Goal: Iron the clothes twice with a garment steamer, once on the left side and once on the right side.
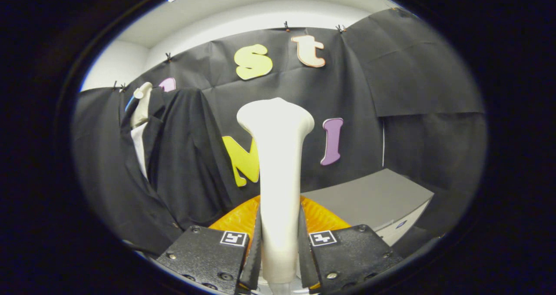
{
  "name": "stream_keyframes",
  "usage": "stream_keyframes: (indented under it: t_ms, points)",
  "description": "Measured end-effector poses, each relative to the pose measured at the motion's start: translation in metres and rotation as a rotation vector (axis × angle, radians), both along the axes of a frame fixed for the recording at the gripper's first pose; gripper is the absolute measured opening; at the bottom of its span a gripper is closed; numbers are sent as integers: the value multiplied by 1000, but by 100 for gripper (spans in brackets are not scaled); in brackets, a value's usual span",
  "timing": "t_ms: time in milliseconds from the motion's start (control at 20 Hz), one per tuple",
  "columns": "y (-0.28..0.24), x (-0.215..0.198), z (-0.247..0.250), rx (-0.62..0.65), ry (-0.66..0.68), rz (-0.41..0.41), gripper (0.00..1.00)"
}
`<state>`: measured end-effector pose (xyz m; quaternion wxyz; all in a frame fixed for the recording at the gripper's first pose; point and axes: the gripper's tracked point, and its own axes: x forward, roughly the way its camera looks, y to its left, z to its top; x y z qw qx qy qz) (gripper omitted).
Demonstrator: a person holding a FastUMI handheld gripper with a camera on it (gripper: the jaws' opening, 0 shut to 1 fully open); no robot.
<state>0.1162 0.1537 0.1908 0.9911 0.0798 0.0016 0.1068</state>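
White plastic garment steamer stands upright between the gripper fingers, both pressing its handle; dark suit jacket hangs beyond, leftward

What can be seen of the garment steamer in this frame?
The garment steamer shows as a smooth, cream-white, plastic-looking wand. It stands upright, its slim handle widening to a flared, rounded head at the top. The hand-held gripper is shut on it, one finger pressing each side of the lower handle. An orange ribbed part sits just behind its base; whether they join cannot be told. The dark jacket hangs apart from it, off to one side beyond the fingers.
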Motion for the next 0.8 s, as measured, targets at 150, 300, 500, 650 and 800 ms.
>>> stream_keyframes:
  t_ms: [150,300,500,650,800]
  points:
    - [31,-12,20,0,-34,48,39]
    - [65,-23,35,-12,-65,104,39]
    - [109,-38,51,-43,-99,176,39]
    - [143,-46,58,-67,-113,229,39]
    - [174,-49,62,-95,-132,266,39]
